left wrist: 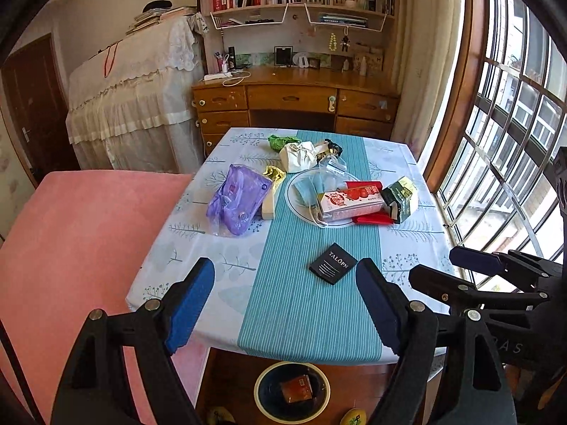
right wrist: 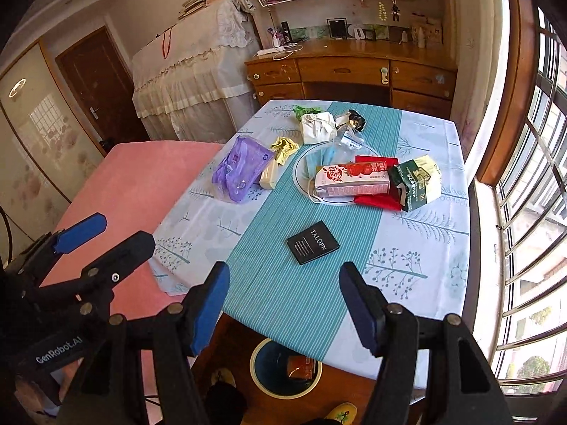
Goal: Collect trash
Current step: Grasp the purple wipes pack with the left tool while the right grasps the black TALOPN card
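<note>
Trash lies scattered on a table (left wrist: 198, 233) (right wrist: 425, 248) with a teal-striped cloth: a purple plastic bag (left wrist: 237, 202) (right wrist: 241, 170), a pink juice carton (left wrist: 349, 203) (right wrist: 354, 180) on a white plate (left wrist: 294, 198) (right wrist: 301, 177), a dark green carton (left wrist: 400, 196) (right wrist: 418, 182), a black packet (left wrist: 332, 264) (right wrist: 312, 242), crumpled white paper (left wrist: 297, 156) (right wrist: 317, 127). A round bin (left wrist: 292, 391) (right wrist: 283, 368) on the floor under the near table edge holds an orange wrapper. My left gripper (left wrist: 285, 304) and right gripper (right wrist: 283, 308) hang above the near table edge, both open and empty.
A pink-covered surface (left wrist: 78, 248) (right wrist: 134, 184) adjoins the table's left side. A barred window (left wrist: 514, 141) (right wrist: 531, 212) runs along the right. A wooden desk (left wrist: 294, 95) (right wrist: 351, 67) with bookshelves stands behind the table, and a cloth-draped piece of furniture (left wrist: 134, 99) to its left.
</note>
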